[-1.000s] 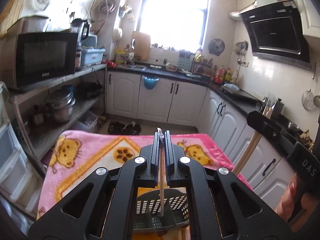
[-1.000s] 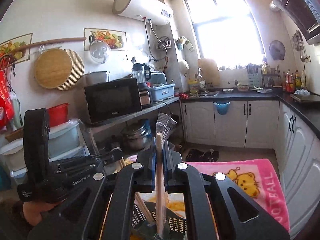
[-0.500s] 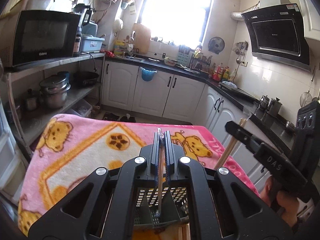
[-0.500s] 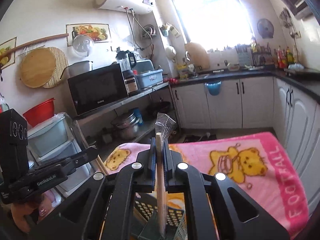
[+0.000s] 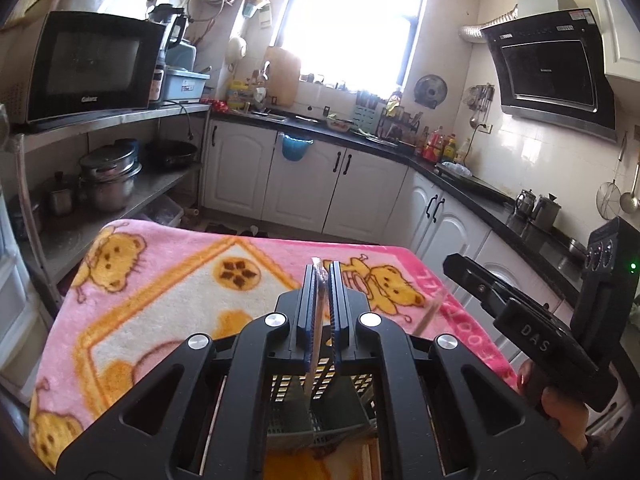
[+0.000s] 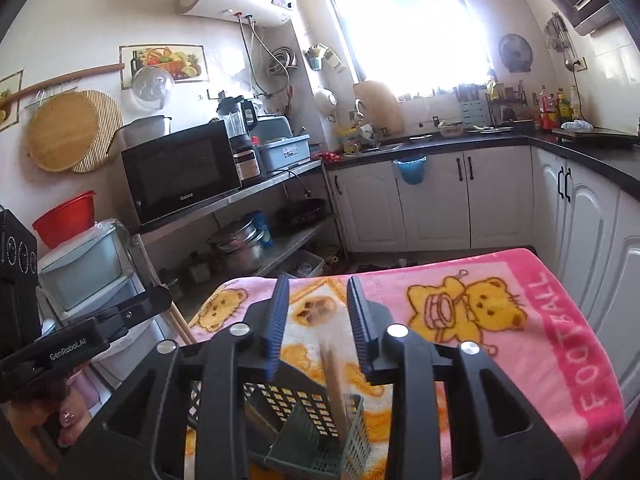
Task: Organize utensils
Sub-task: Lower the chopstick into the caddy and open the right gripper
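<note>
A dark green slotted utensil basket [image 5: 320, 412] stands on the pink bear blanket [image 5: 168, 300], right below both grippers. My left gripper [image 5: 323, 280] is shut on a wrapped pair of chopsticks [image 5: 316, 332] that hangs down into the basket. My right gripper [image 6: 318, 308] is open; a pair of chopsticks [image 6: 334, 384], blurred, stands loose between its jaws with its lower end in the basket [image 6: 312, 436]. The right gripper also shows in the left wrist view [image 5: 452, 268], and the left gripper in the right wrist view [image 6: 160, 300].
The blanket-covered table ends at a far edge [image 6: 440, 264] with kitchen floor beyond. A steel shelf with a microwave [image 5: 92, 68] and pots [image 5: 108, 176] stands to the left. White cabinets [image 5: 320, 184] and a black counter run along the back and right.
My right gripper has opened and let go of its chopsticks, which have dropped toward the basket. Both grippers have tilted downward over the basket. My left gripper still holds its chopsticks.
</note>
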{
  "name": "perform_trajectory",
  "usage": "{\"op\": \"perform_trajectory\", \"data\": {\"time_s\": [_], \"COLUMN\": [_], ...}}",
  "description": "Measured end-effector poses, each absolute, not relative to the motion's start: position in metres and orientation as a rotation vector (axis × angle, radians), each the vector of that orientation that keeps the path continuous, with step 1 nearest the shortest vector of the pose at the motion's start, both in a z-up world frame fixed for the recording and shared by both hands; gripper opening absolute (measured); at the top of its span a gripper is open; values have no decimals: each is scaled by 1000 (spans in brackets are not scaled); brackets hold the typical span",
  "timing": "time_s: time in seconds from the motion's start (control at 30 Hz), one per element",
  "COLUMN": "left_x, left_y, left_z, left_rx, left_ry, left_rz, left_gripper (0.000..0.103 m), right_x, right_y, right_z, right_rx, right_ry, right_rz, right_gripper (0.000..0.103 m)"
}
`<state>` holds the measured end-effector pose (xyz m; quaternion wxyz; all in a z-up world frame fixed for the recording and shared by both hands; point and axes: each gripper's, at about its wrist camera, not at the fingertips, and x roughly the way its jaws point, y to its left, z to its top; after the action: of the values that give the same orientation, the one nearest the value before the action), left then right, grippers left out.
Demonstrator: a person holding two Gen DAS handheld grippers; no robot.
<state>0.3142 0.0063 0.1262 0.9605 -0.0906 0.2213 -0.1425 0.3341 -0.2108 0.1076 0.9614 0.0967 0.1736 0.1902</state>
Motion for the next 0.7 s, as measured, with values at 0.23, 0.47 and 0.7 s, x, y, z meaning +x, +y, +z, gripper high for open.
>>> {"op": "perform_trajectory", "data": {"time_s": [0.23, 0.47, 0.7], "left_x": [302, 291, 274], "left_y": [11, 14, 15], "left_z": [116, 108, 105], "left_rx": [-194, -193, -179], "left_ry": [472, 500, 493], "left_rz": [-278, -276, -267], "left_gripper": [25, 45, 72], "right_x": [323, 312, 298], "right_y": [-220, -223, -226], "right_z": [100, 88, 83], "right_rx": [201, 170, 156], "right_ry": [385, 450, 468], "right_rz": [373, 332, 324], "right_gripper": [43, 44, 51]}}
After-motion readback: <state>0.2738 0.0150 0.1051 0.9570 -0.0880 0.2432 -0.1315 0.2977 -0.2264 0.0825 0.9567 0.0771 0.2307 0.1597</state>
